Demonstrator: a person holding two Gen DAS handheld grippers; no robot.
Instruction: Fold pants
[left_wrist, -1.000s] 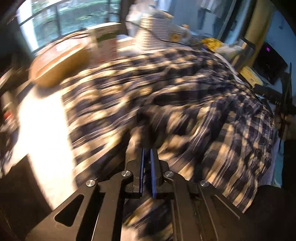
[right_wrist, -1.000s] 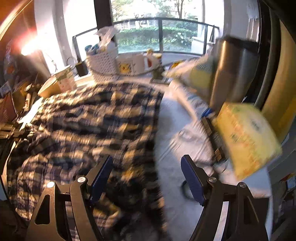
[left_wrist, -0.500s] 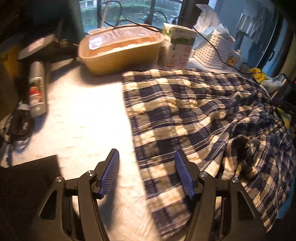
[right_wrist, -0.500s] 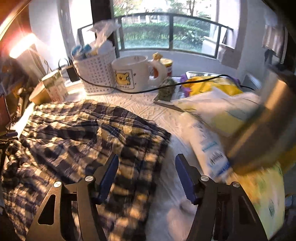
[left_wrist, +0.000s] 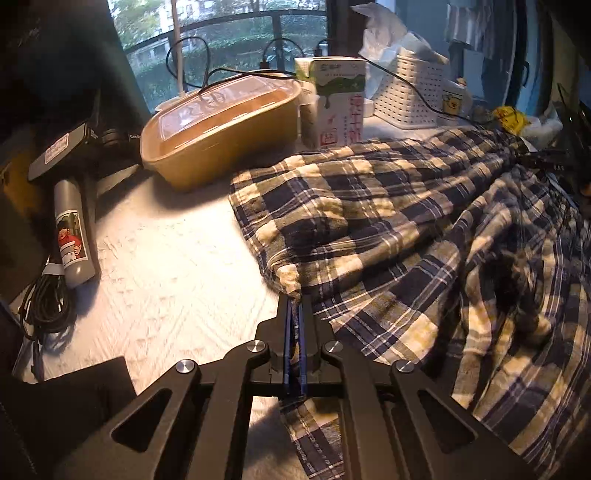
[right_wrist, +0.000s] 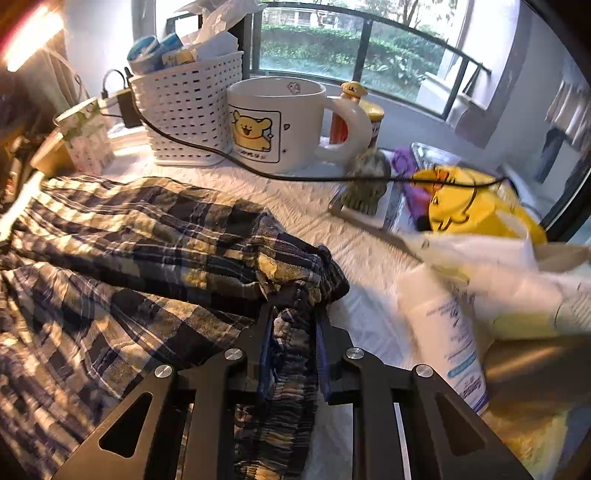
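Note:
The pants (left_wrist: 388, 229) are navy and cream plaid, spread rumpled over a white textured table. My left gripper (left_wrist: 295, 306) is shut on the pants' near left hem edge, with cloth pinched between its blue pads. In the right wrist view the pants (right_wrist: 140, 251) fill the left half. My right gripper (right_wrist: 293, 317) is shut on the bunched elastic waistband at the pants' right end, with thick cloth between its fingers.
Left view: a tan lidded container (left_wrist: 221, 125), a milk carton (left_wrist: 338, 99), a white basket (left_wrist: 413, 92), a grey bottle (left_wrist: 72, 232) and black cables (left_wrist: 44, 306). Right view: a bear mug (right_wrist: 277, 122), a white basket (right_wrist: 184, 107), a yellow bag (right_wrist: 472, 210), a white bottle (right_wrist: 447, 332), a black cable (right_wrist: 332, 179).
Half a second ago both grippers were open beside the pants' edges. Both have since moved in and shut on the cloth, left on the hem, right on the waistband.

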